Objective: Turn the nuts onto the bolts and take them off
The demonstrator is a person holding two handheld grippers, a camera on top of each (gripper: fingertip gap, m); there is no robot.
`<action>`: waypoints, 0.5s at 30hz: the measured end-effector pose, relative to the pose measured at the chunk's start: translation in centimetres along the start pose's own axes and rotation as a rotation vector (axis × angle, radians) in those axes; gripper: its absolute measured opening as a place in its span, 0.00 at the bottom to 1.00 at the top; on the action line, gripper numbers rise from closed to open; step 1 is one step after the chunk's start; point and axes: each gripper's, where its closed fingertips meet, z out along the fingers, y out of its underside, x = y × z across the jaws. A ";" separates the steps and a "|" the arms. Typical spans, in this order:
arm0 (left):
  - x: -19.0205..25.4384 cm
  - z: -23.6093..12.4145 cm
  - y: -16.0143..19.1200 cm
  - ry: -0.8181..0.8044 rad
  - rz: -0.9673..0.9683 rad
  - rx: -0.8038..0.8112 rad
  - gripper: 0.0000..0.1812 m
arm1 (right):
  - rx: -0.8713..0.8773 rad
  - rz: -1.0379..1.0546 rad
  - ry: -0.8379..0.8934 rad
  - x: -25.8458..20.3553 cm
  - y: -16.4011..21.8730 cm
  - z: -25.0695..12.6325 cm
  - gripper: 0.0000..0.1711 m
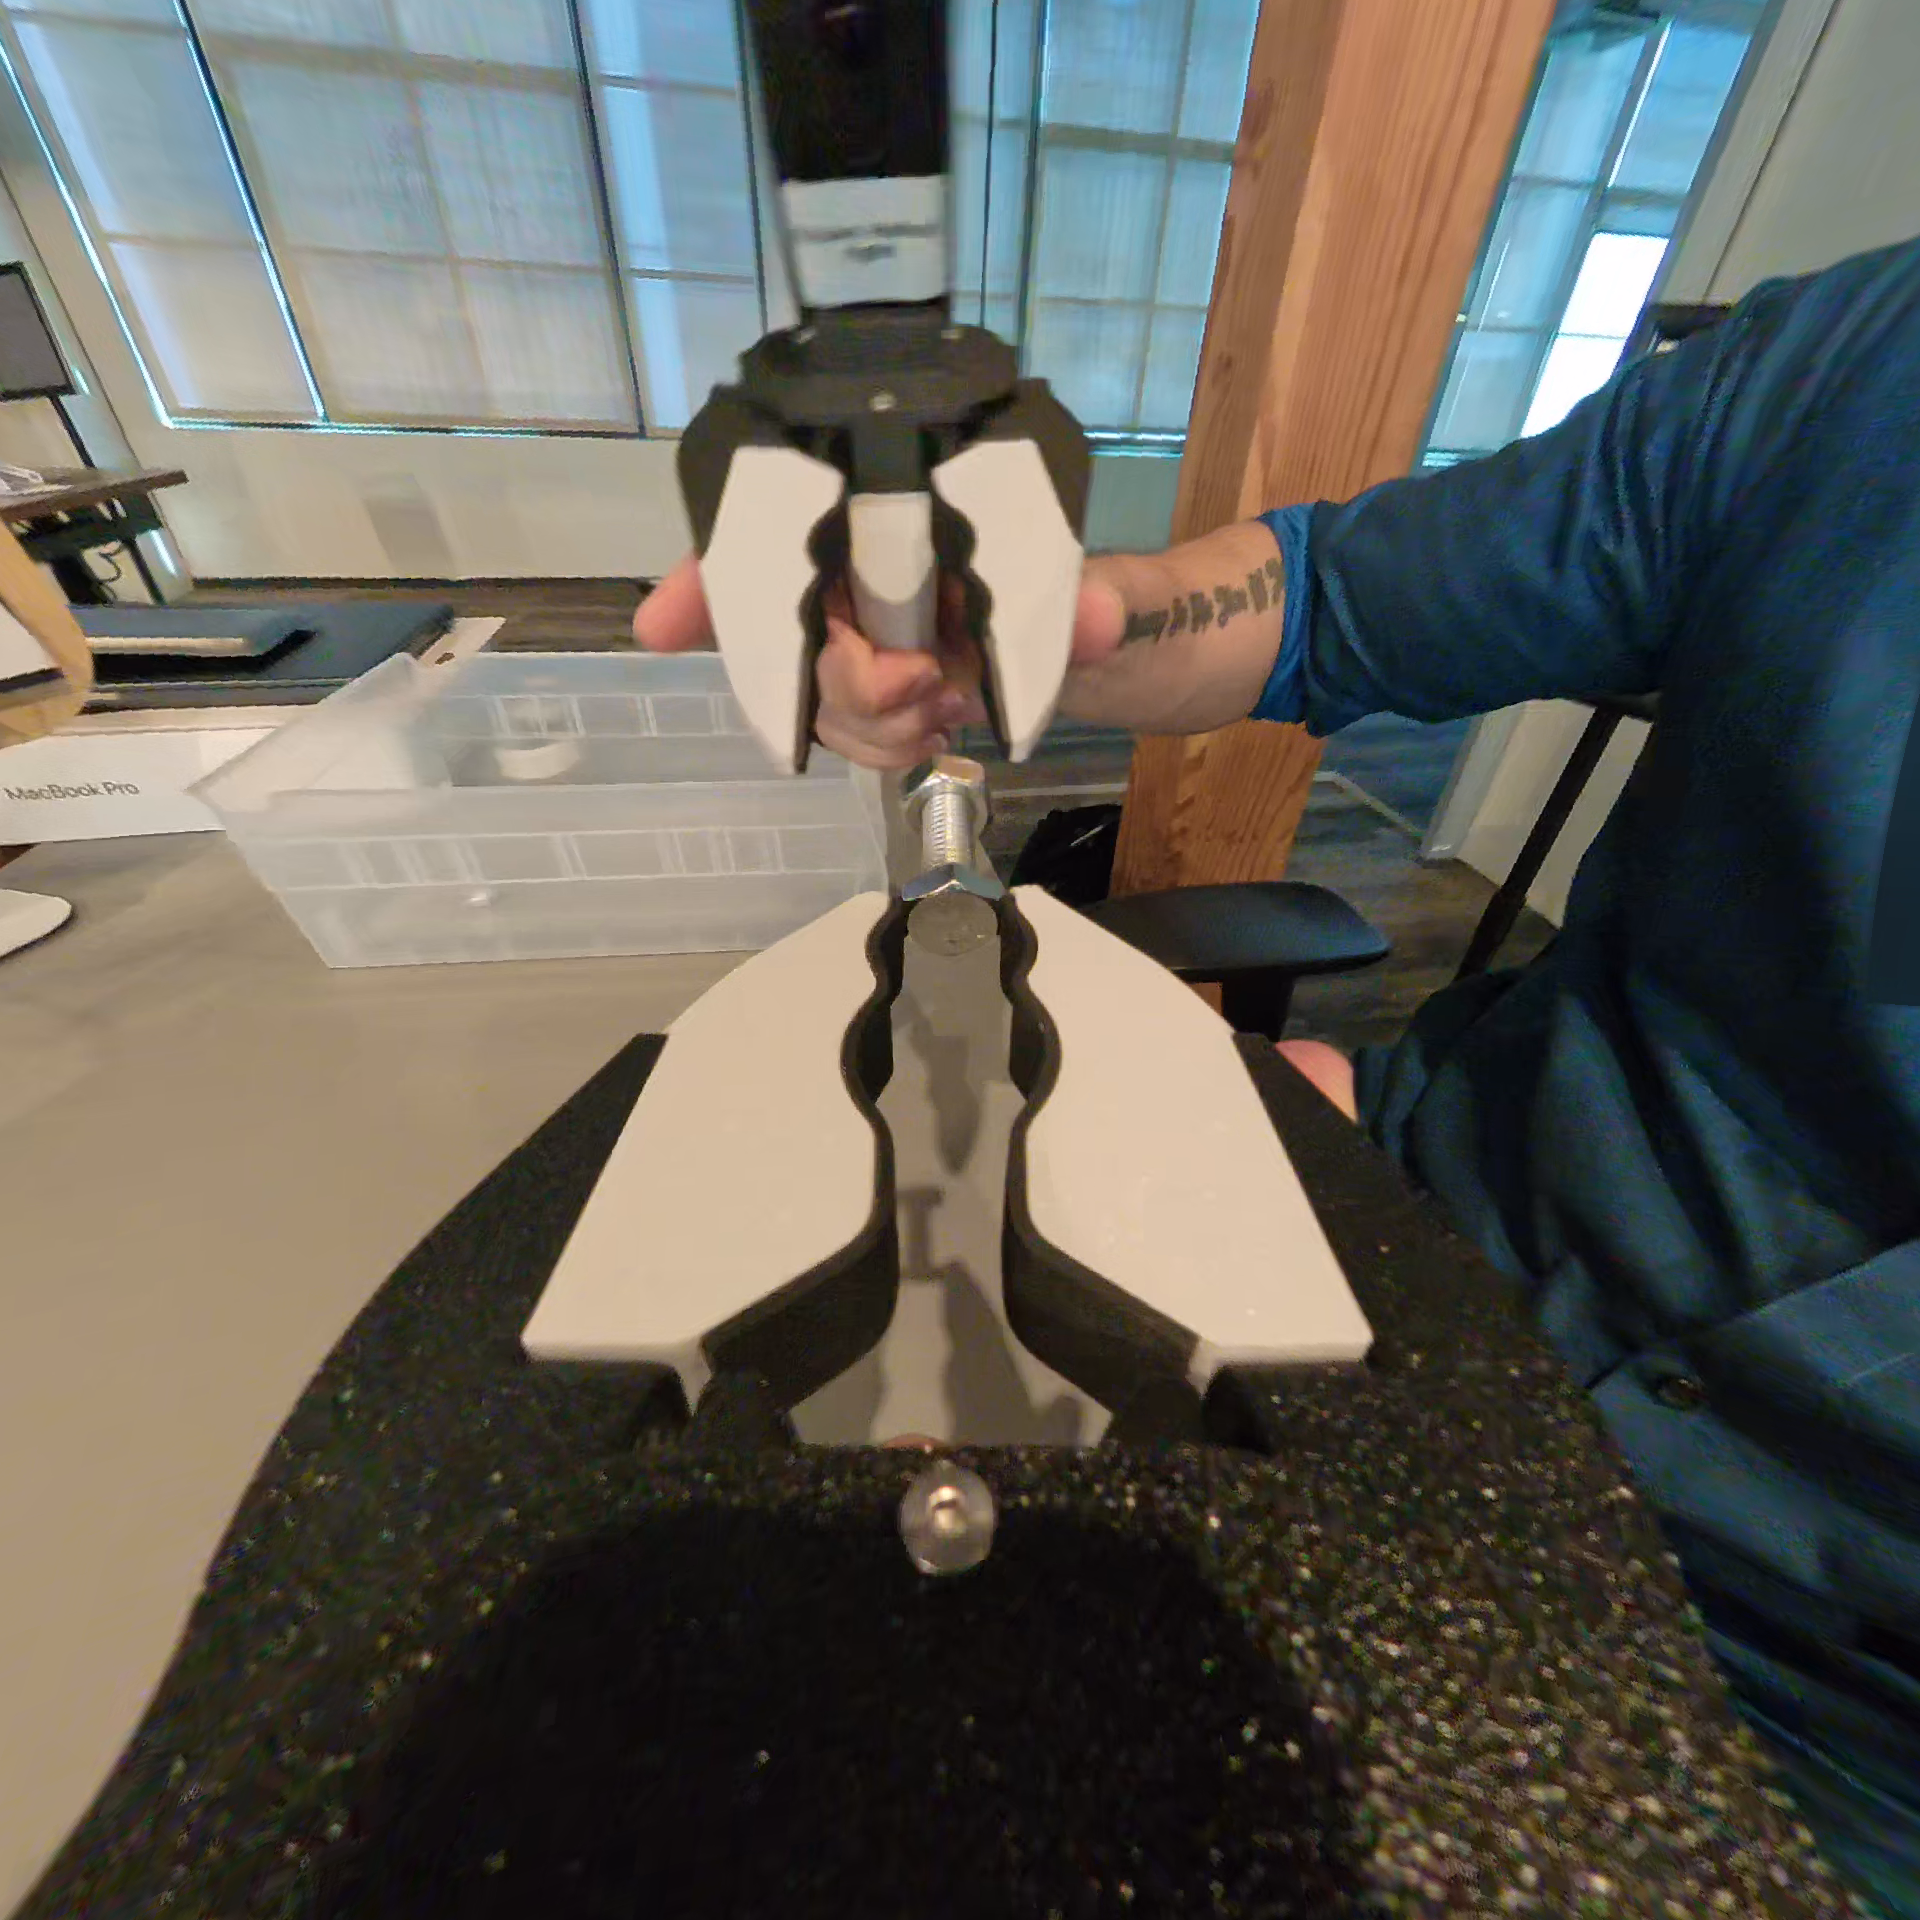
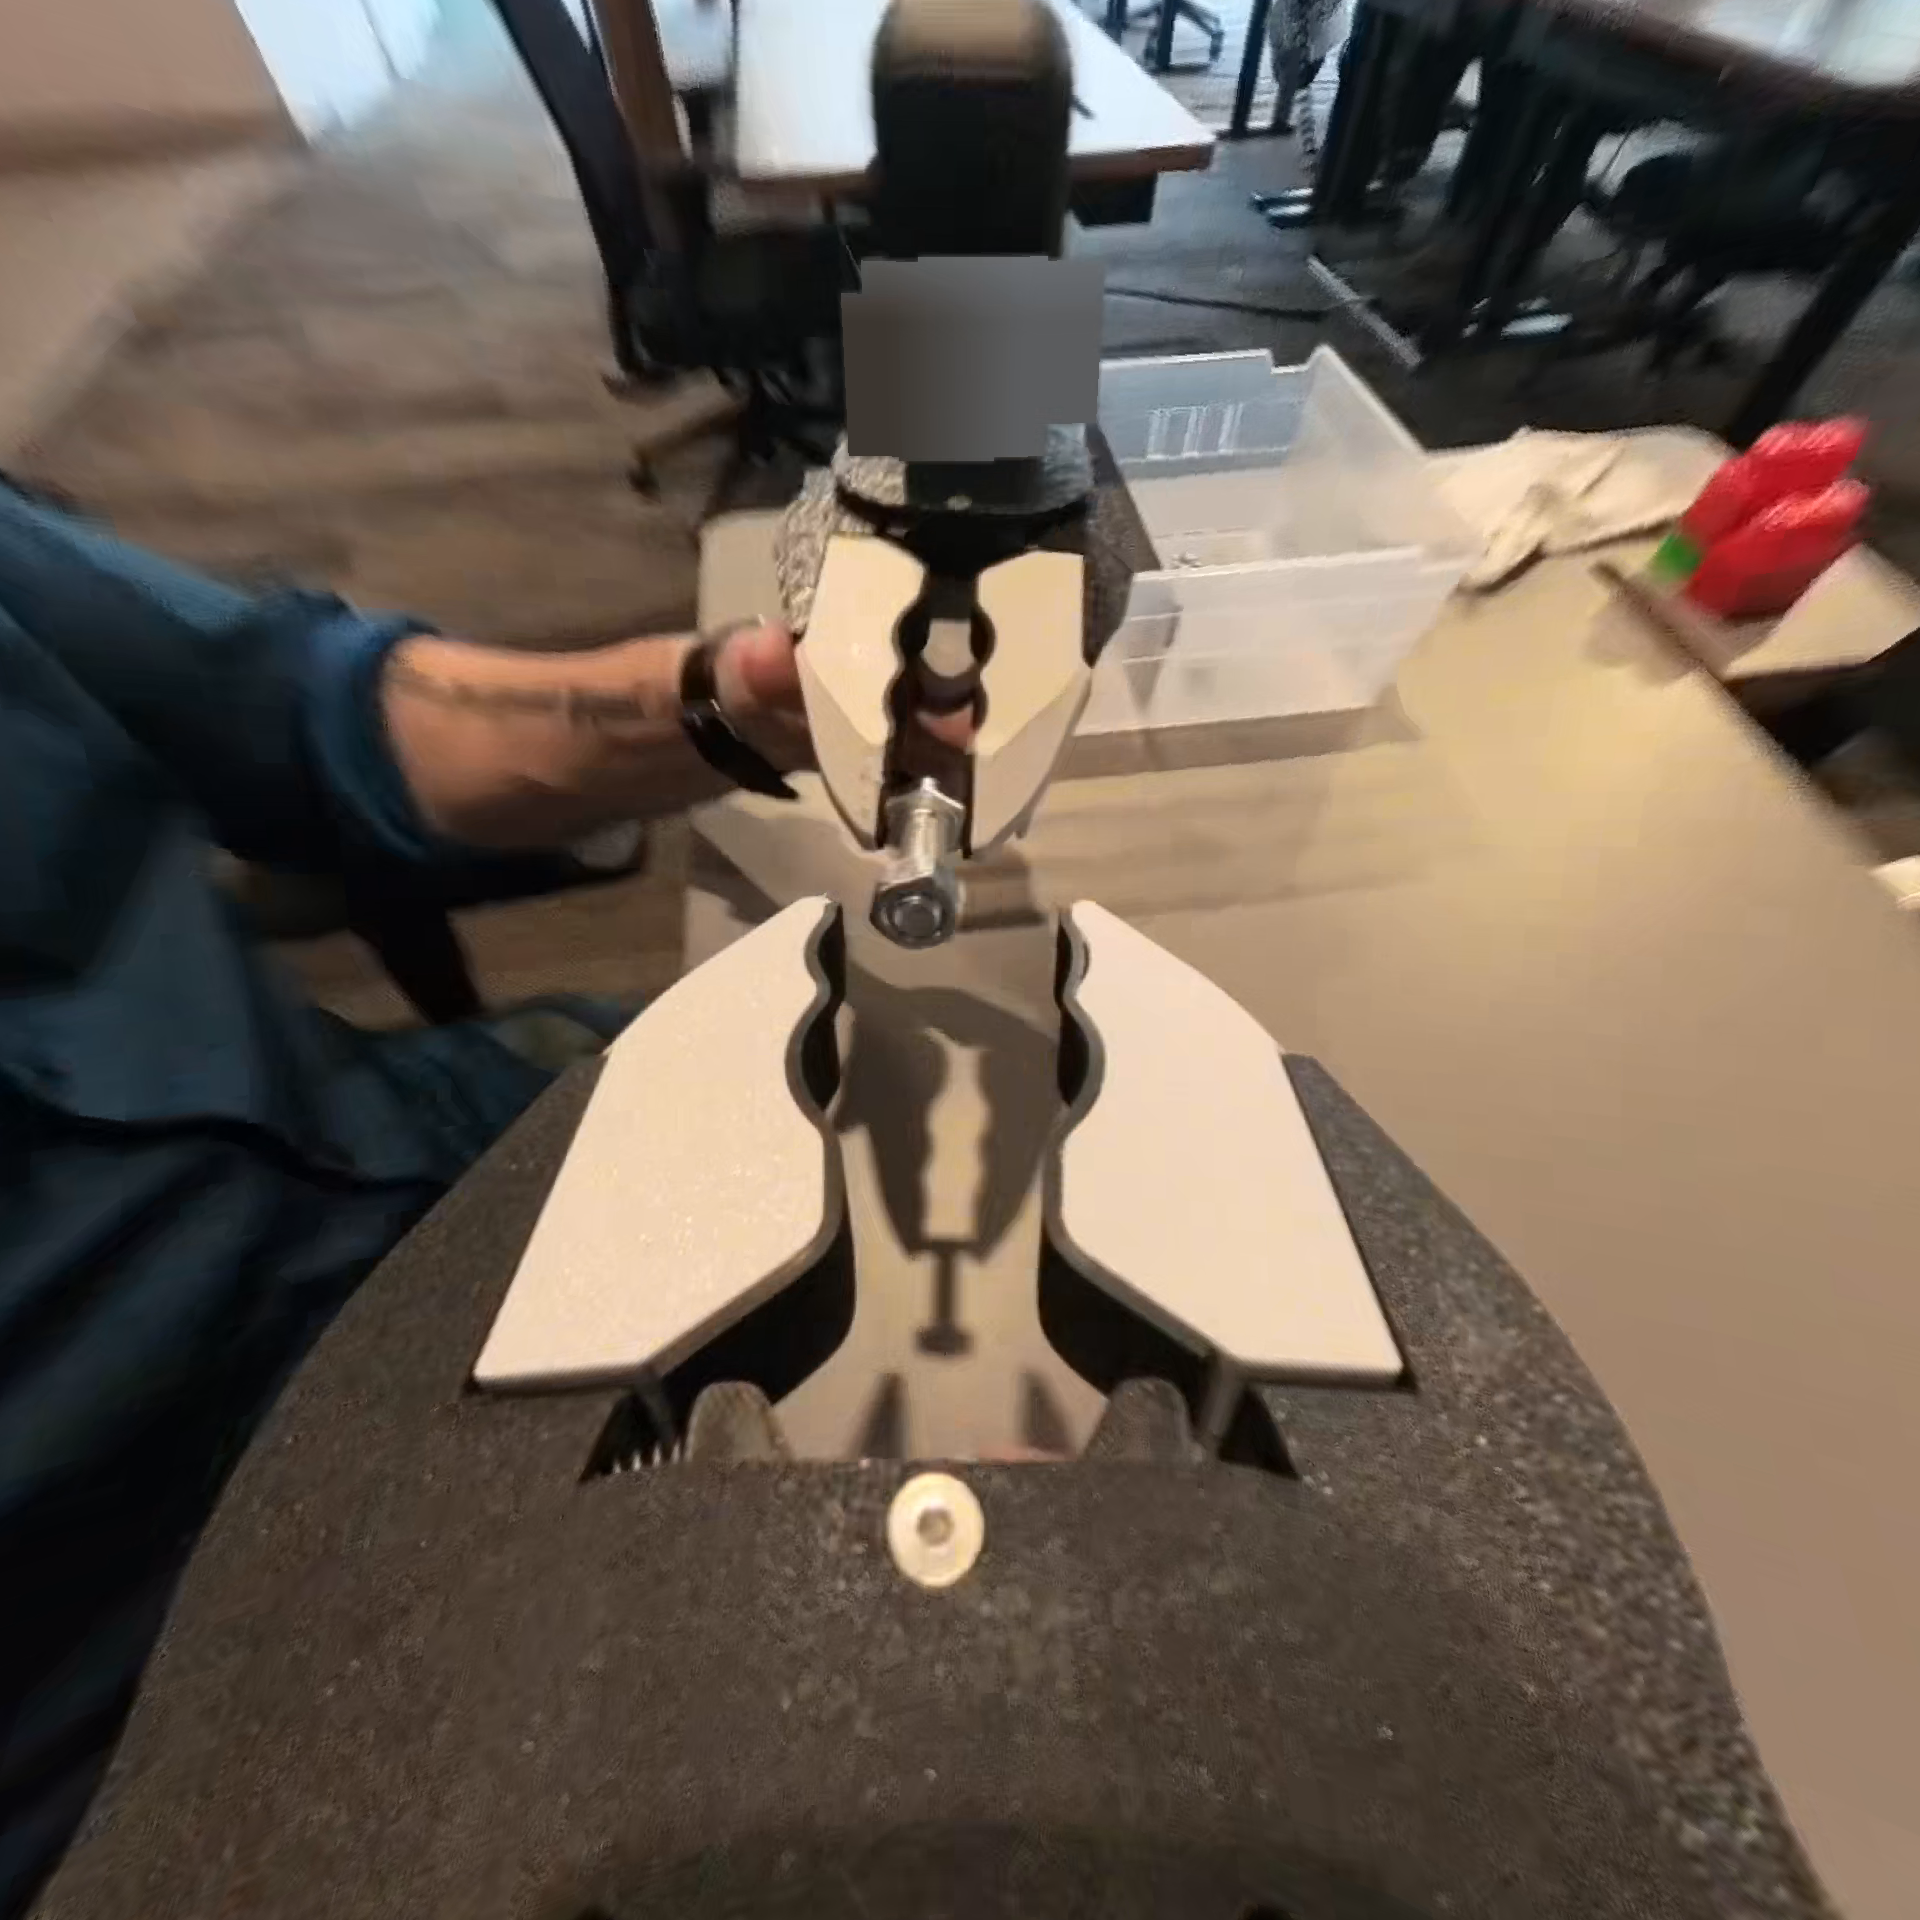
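Note:
A silver bolt (image 1: 940, 836) is held in the air above the grey table (image 1: 260, 1091). My left gripper (image 1: 951, 914) is shut on the bolt's hex head. A silver nut (image 1: 935, 798) sits on the threads near the far end. My right gripper (image 1: 914, 753) faces it from the other side, open, with its fingertips on either side of the bolt's end. In the right wrist view the nut (image 2: 914, 914) lies between the spread tips of my right gripper (image 2: 951, 914), apart from both. Behind it the left gripper (image 2: 925, 831) clamps the bolt (image 2: 920, 847).
A clear plastic bin (image 1: 540, 821) stands on the table behind the grippers and also shows in the right wrist view (image 2: 1278, 561). A wooden post (image 1: 1330, 416) and a black chair seat (image 1: 1236, 925) are to the right. A red object (image 2: 1777, 520) lies far right. A blue sleeve (image 1: 1558, 582) crosses the view. The grippers are tip to tip, or close to it.

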 end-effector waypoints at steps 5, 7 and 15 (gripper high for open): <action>0.0 -0.1 -0.1 0.013 -0.029 0.022 0.09 | -0.090 -0.280 0.138 -0.7 0.1 0.7 0.18; 0.0 0.0 -0.1 0.019 -0.030 0.020 0.09 | -0.100 -0.321 0.161 -0.8 0.1 0.8 0.15; 0.2 0.1 0.1 0.011 -0.005 -0.002 0.09 | -0.126 -0.281 0.141 -0.7 0.5 1.0 0.11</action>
